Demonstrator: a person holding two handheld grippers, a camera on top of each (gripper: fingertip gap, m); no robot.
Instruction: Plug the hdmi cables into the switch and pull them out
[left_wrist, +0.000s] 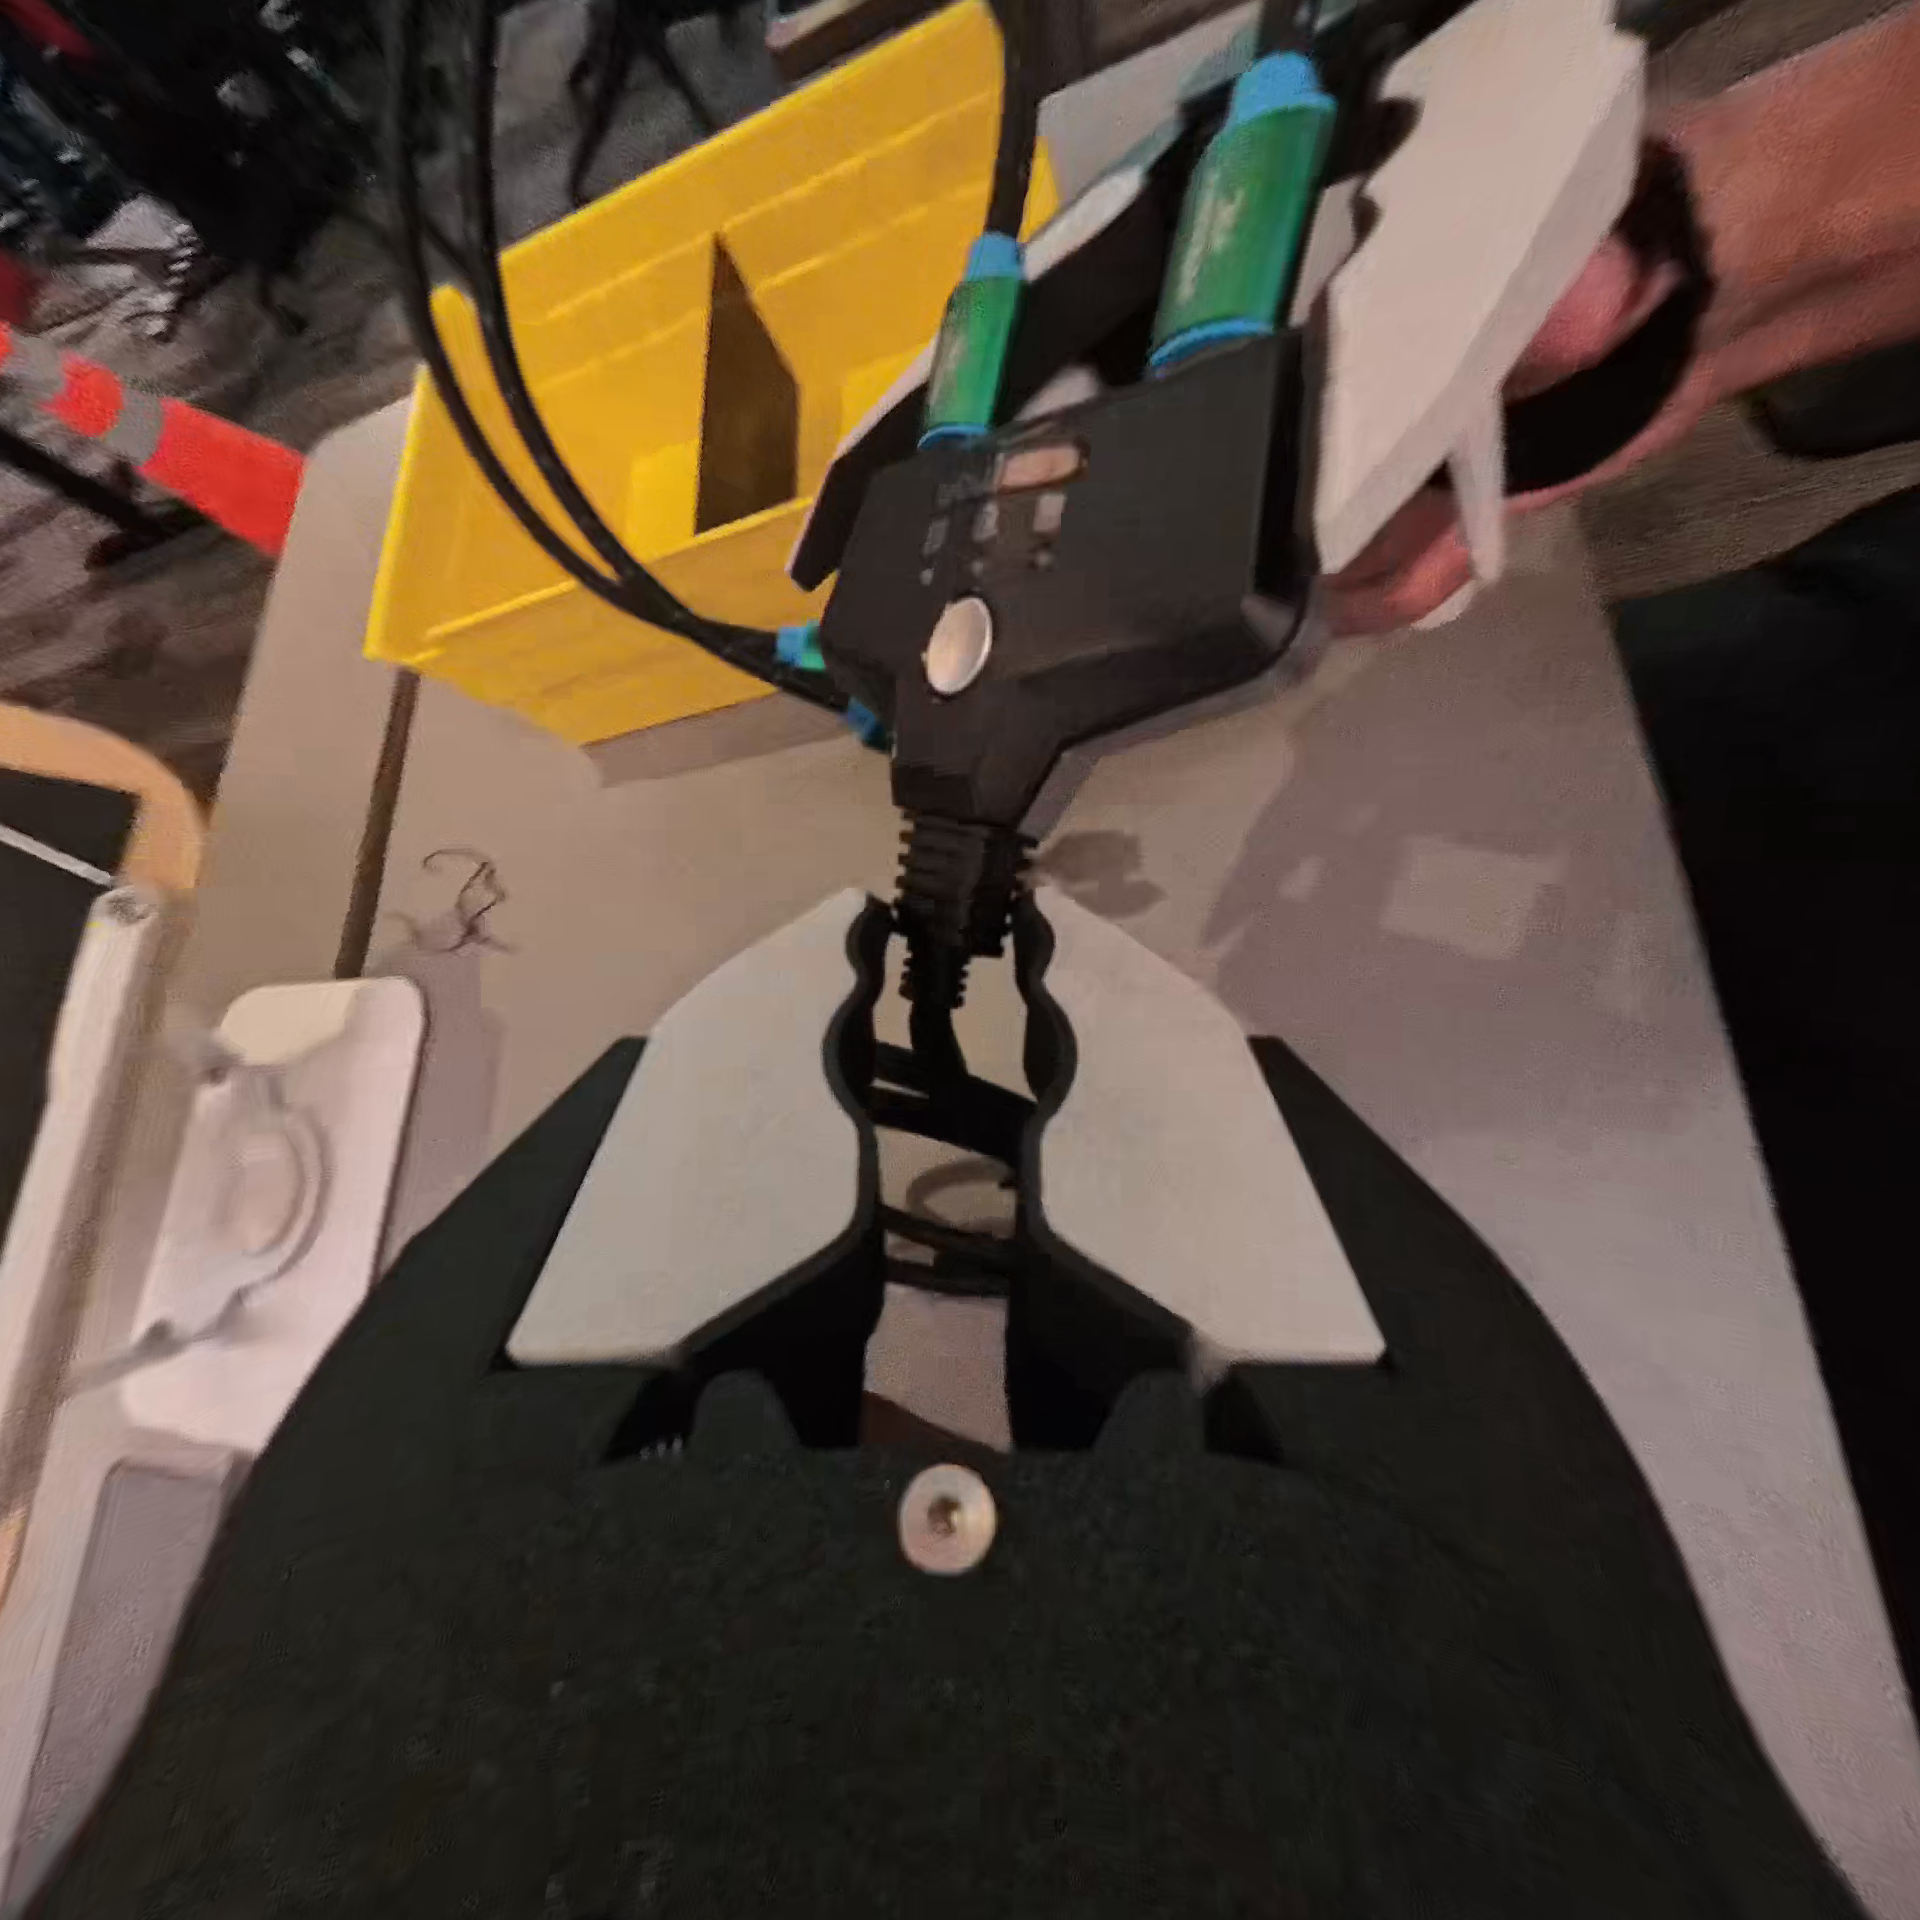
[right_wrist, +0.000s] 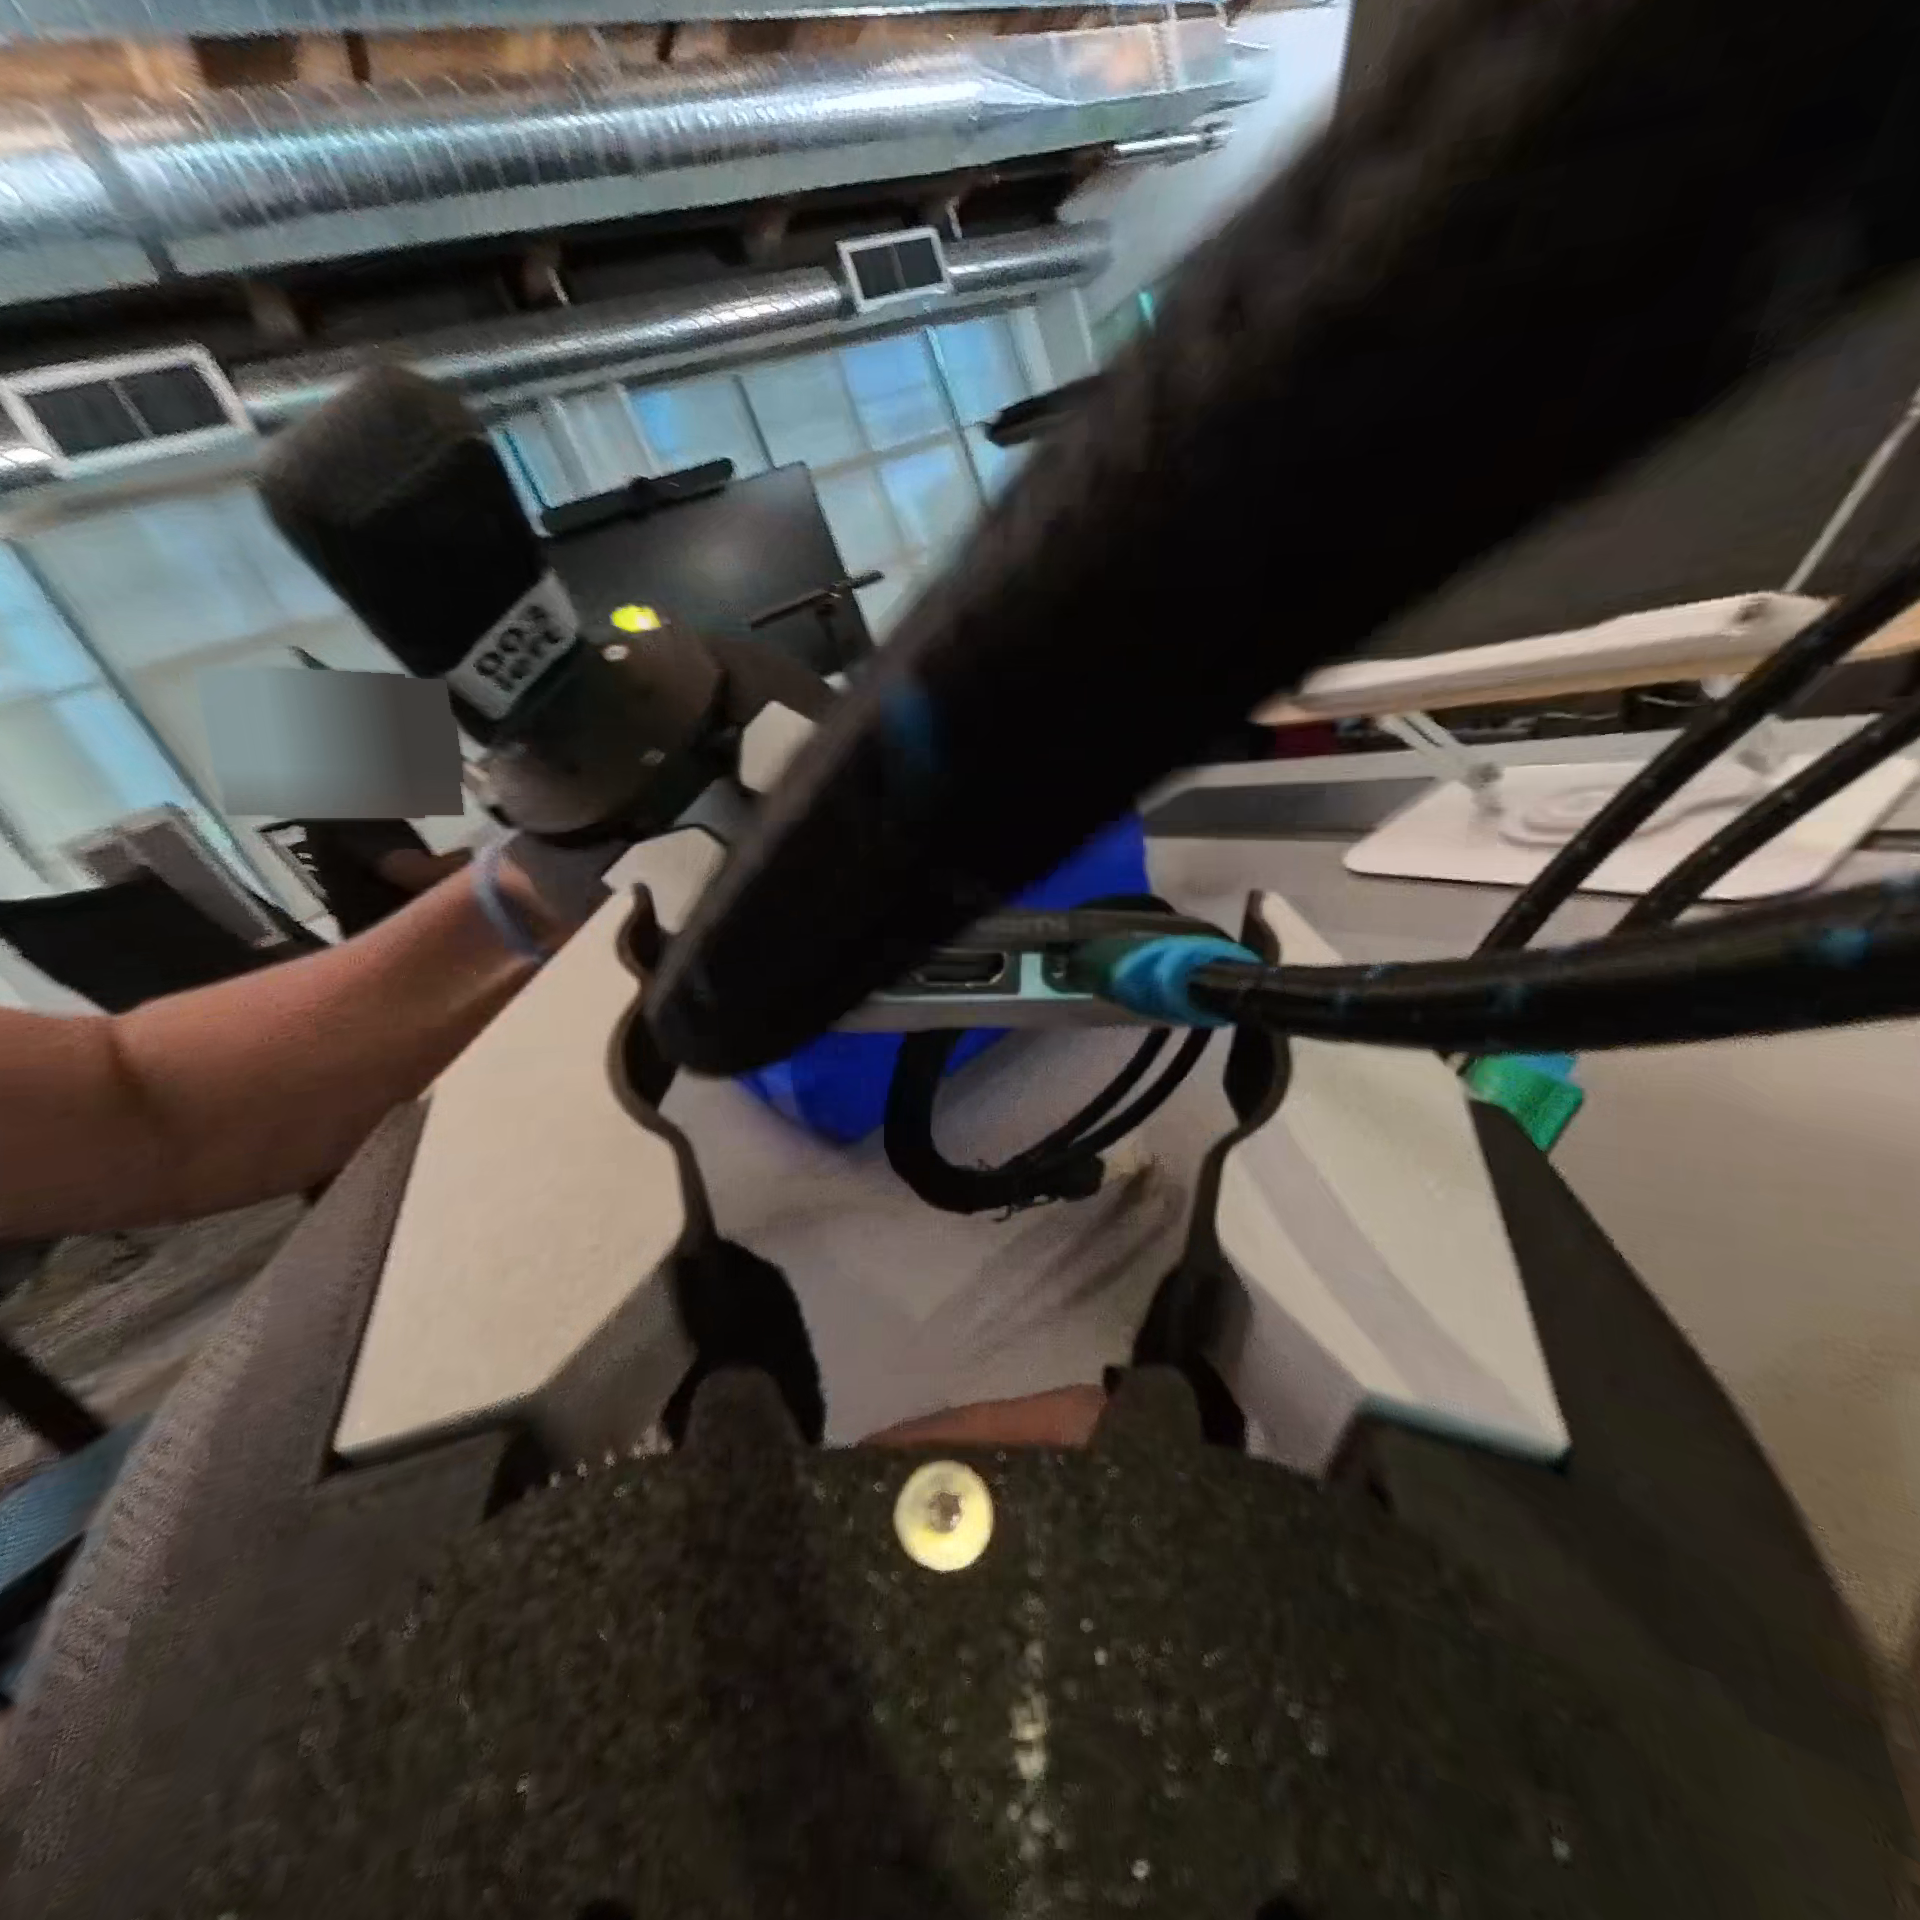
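Note:
The black HDMI switch (left_wrist: 1070, 582), with a silver button, is held up over the grey table (left_wrist: 1403, 935). My left gripper (left_wrist: 951, 925) is shut on the switch's ribbed cable neck. Two green plugs with blue collars (left_wrist: 1236, 218) (left_wrist: 966, 343) sit in its far end. My right gripper (right_wrist: 948, 935) is open, its fingers astride that port end. In the right wrist view, the switch edge (right_wrist: 935, 1003) shows an empty port (right_wrist: 961, 968) and a blue-collared plug (right_wrist: 1153, 977). A blurred black cable (right_wrist: 1143, 623) crosses close to the camera. The right gripper's white fingers (left_wrist: 1455, 312) also show in the left wrist view.
A yellow bin (left_wrist: 623, 416) stands behind the switch. A white stand (left_wrist: 260, 1143) is at the left. A coiled black cable (right_wrist: 997, 1153), a blue object (right_wrist: 821, 1091) and a loose green plug (right_wrist: 1527, 1101) lie on the table. A person's forearm (right_wrist: 208, 1091) holds the left gripper. Tip to tip, the grippers are about 5 centimeters apart.

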